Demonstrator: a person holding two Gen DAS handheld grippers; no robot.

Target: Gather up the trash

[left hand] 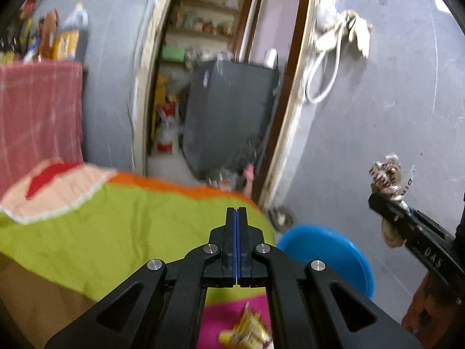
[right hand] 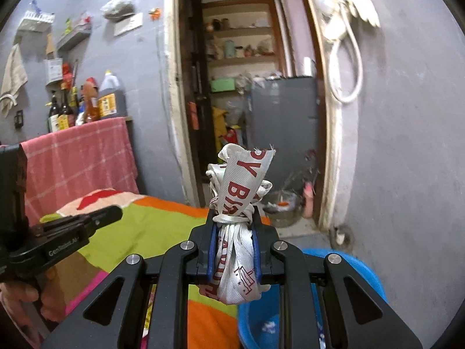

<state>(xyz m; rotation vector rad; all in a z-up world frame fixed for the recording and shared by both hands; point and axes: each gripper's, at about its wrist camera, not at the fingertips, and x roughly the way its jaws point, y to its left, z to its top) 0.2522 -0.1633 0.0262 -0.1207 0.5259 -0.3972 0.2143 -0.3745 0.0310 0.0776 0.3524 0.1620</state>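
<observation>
the blue tub (right hand: 369,279) held a few white scraps. the right gripper (right hand: 234,226) clamped a knotted ribbon (right hand: 241,192) above the bed (right hand: 151,226) — long axis upright, end pointing up. the left gripper (left hand: 237,212) was closed, empty.

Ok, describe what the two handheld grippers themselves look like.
Both are matte black linkage frames with silver pivot bolts and blue finger pads. The left gripper carries white "GenRobot.AI" lettering on its side; the right gripper shows partial white letters. The person's bare fingers show at the handles; no cables visible.
</observation>
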